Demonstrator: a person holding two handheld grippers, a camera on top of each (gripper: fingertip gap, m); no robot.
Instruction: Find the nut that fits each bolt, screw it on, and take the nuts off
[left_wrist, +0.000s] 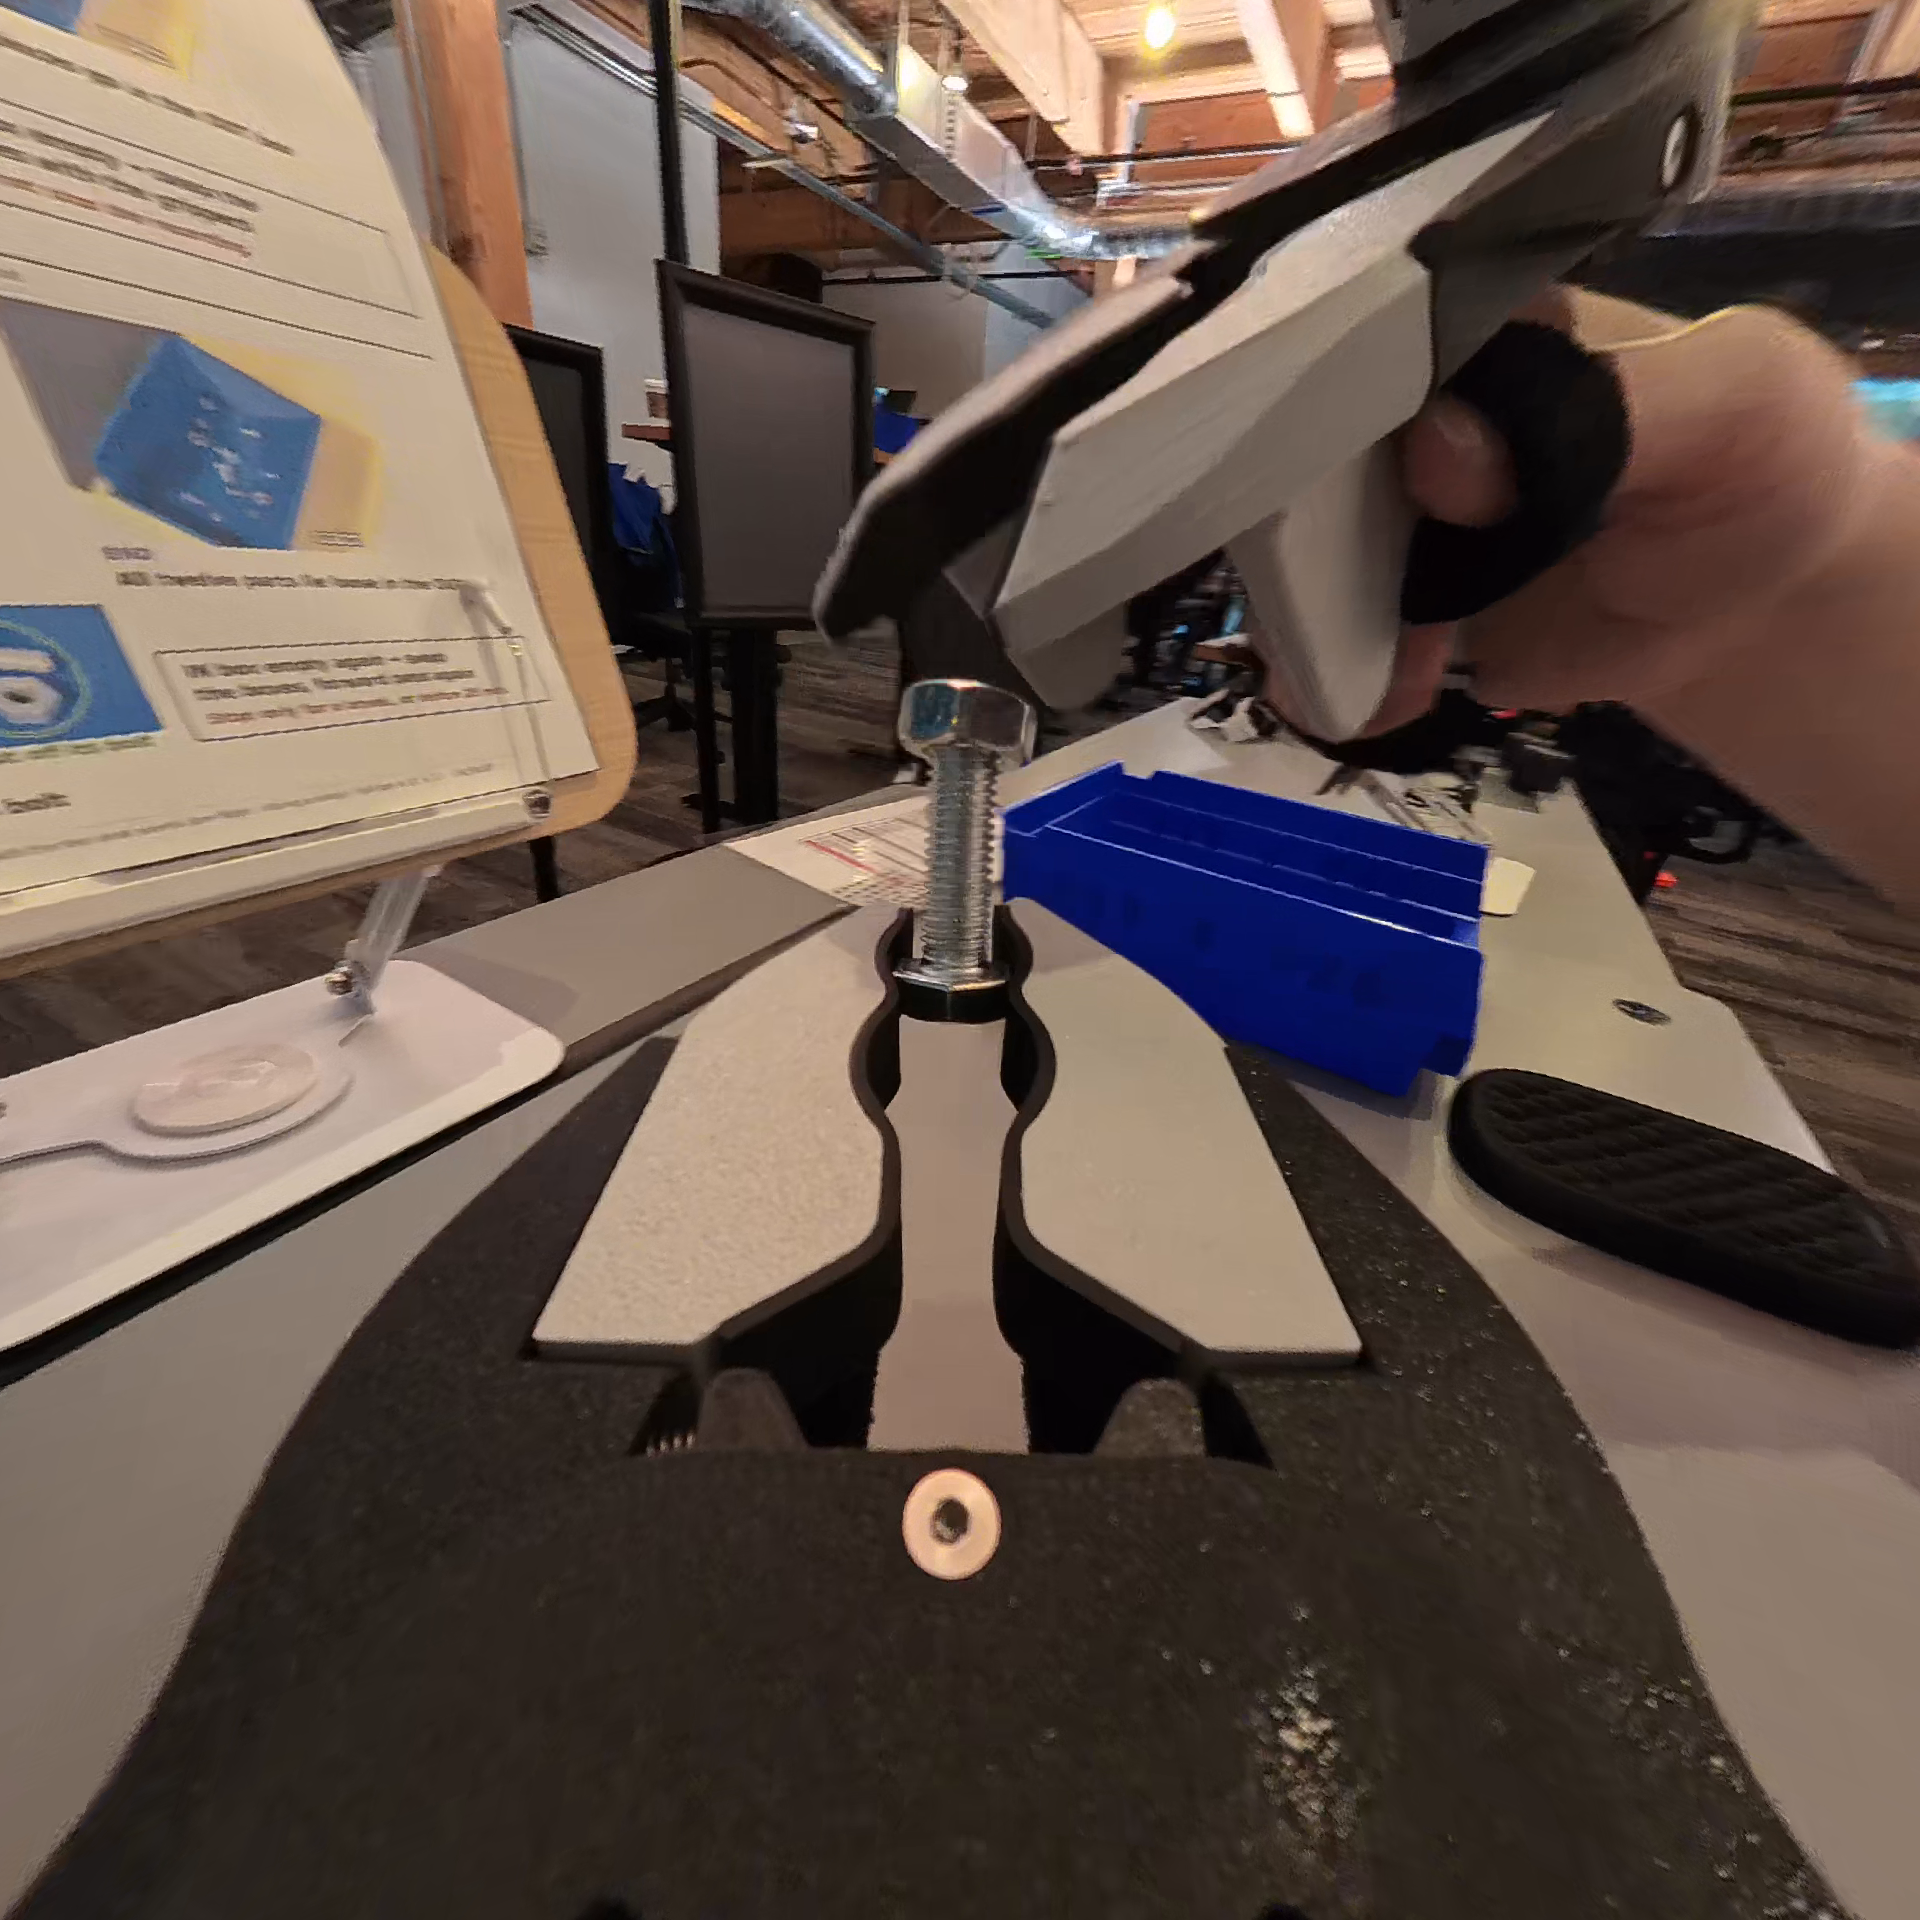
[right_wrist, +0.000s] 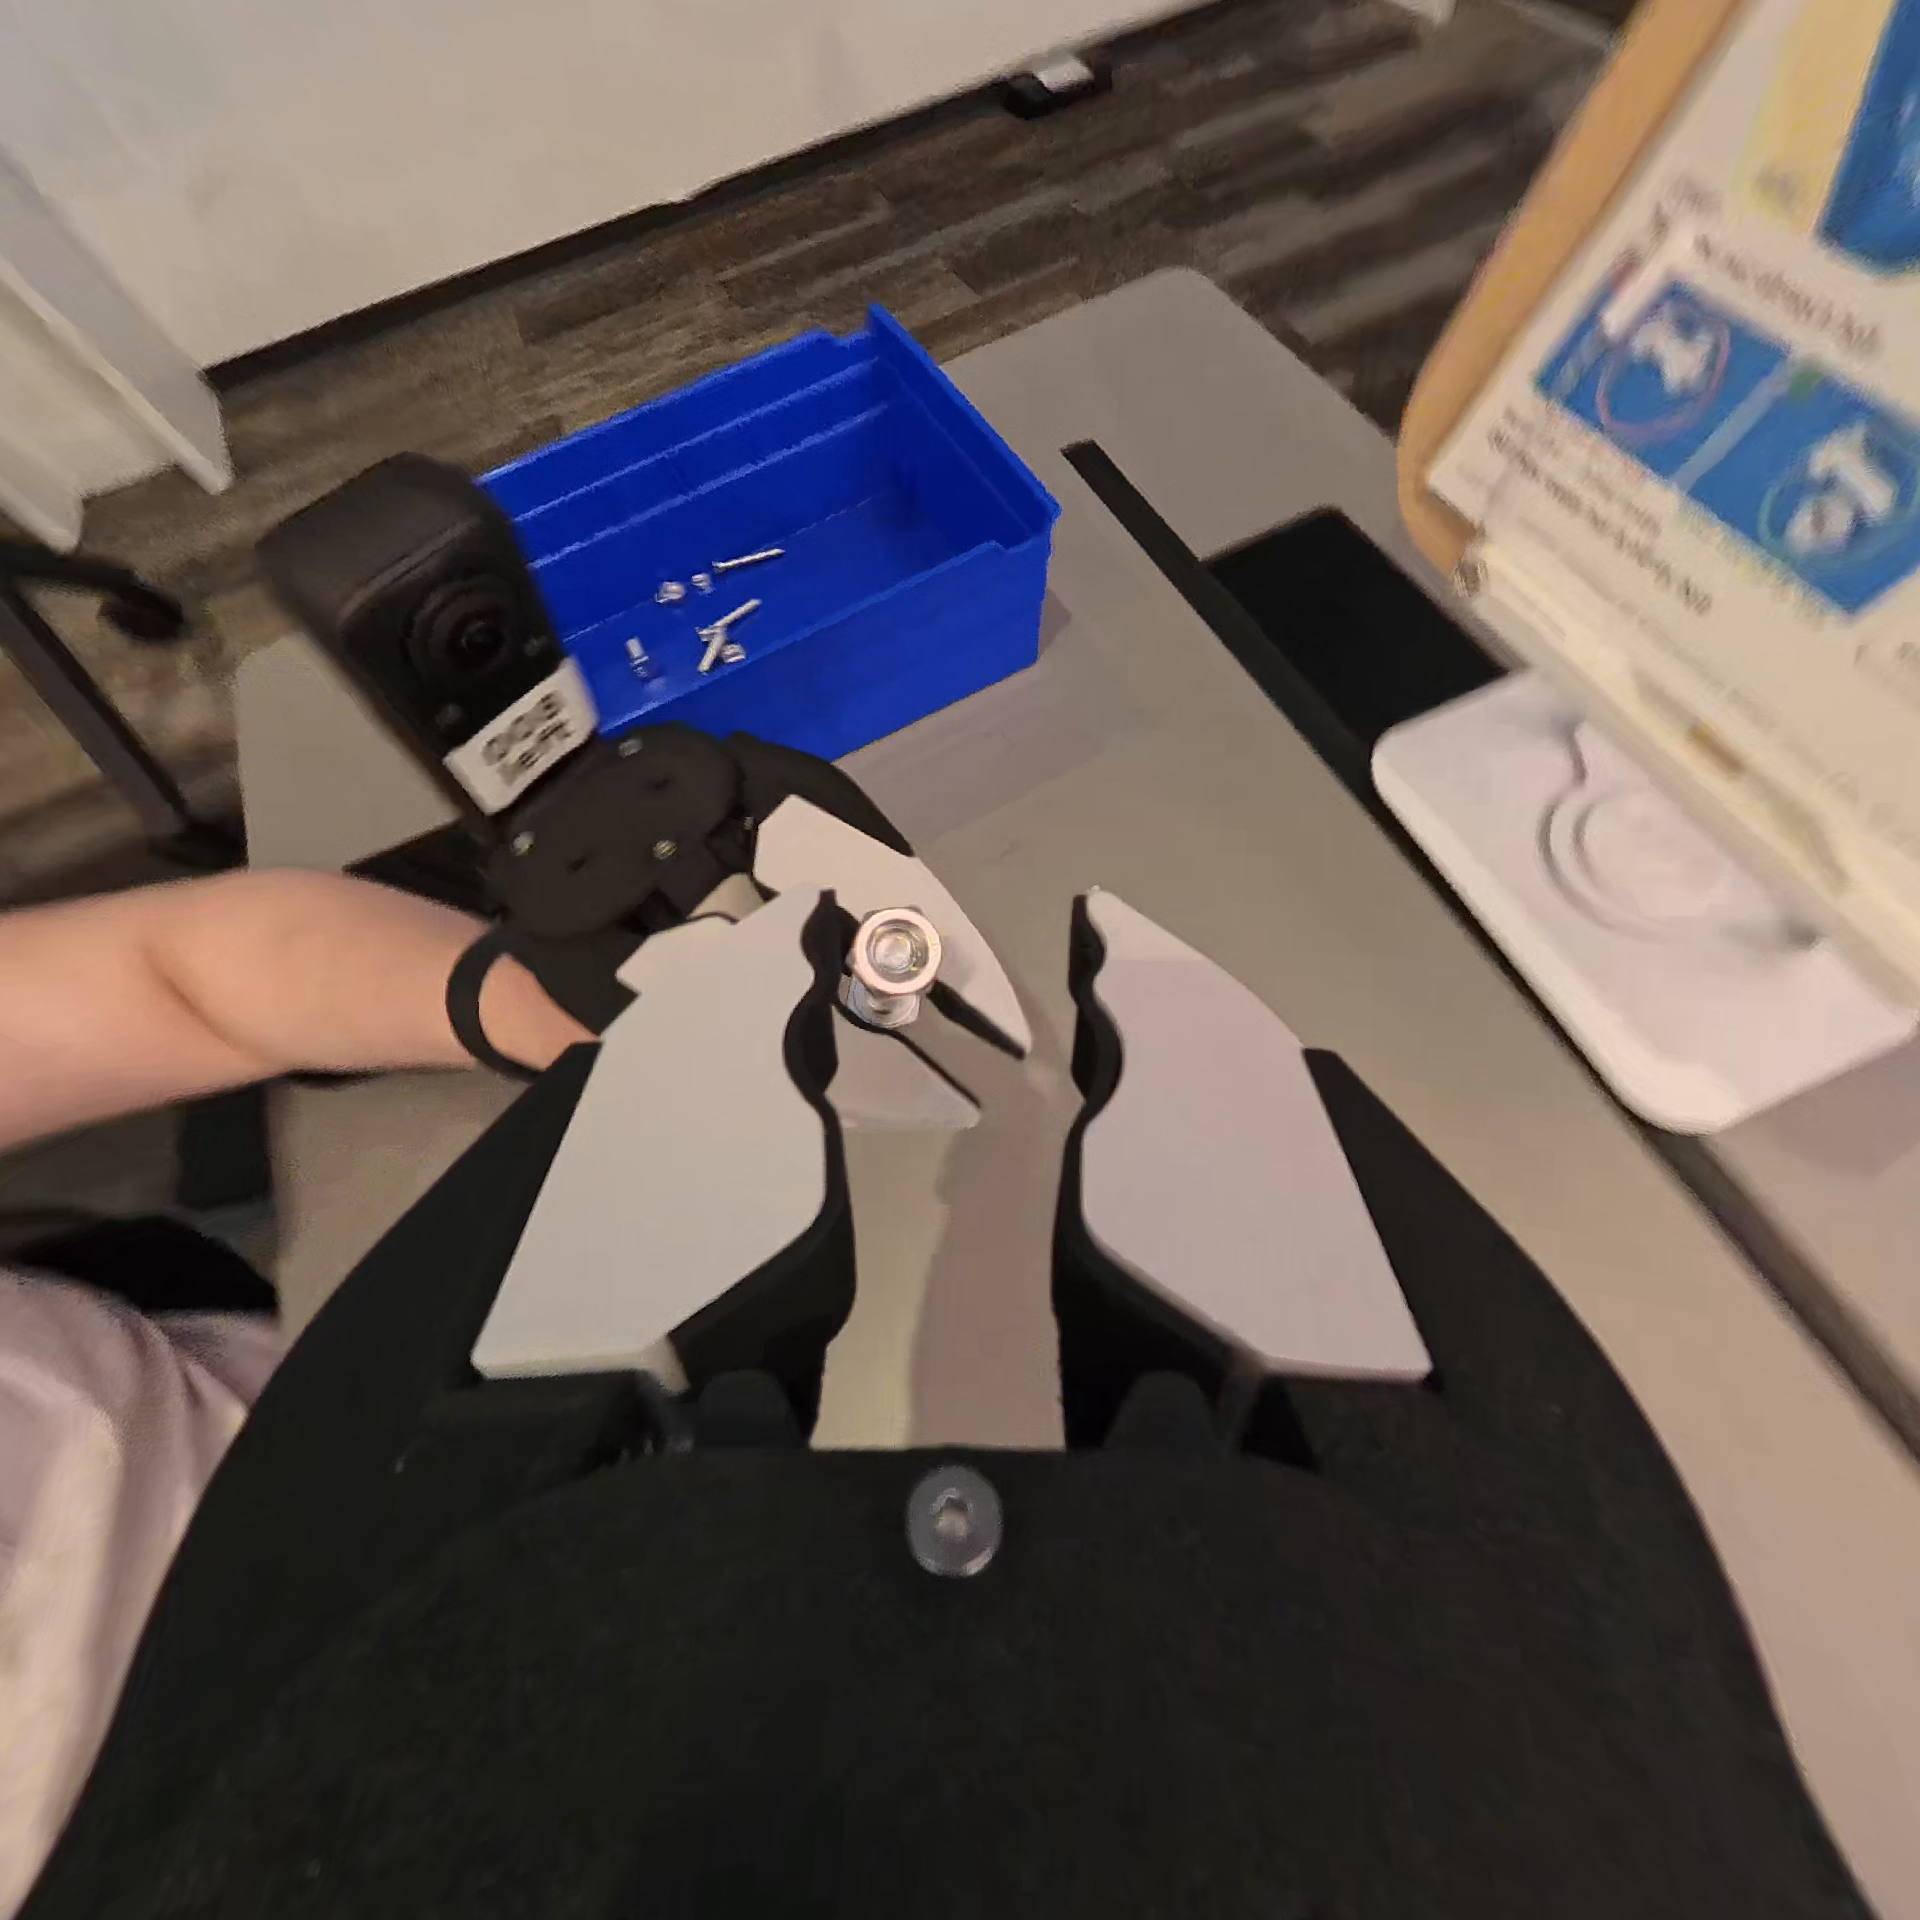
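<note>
A: Scanning the left wrist view from the left edge: a tilted instruction board (left_wrist: 260, 499) fills the upper left, then at centre a zinc-plated bolt (left_wrist: 961, 821) stands head-up, and a blue bin (left_wrist: 1247, 925) sits right of it on the grey tabletop (left_wrist: 644, 935).

B: What has hold of the bolt?

A: The left gripper (left_wrist: 951, 987) is clenched at its tips around a nut (left_wrist: 948, 982) threaded low on the shank. The bolt rises upright out of it.

B: And the other one?

A: In the right wrist view the right gripper (right_wrist: 951, 935) is released, jaws spread, looking down on the bolt head from above. Its left finger is just beside the head; I cannot tell whether it touches.

B: How will the bolt handle?

A: Steel, so rigid and fairly heavy for its size, I'd judge, and the plating looks slick. The hex head's flats are the place to take hold; the threads would slip and roll. More small hardware (right_wrist: 707, 623) lies in the bin at the upper left of that view.
</note>
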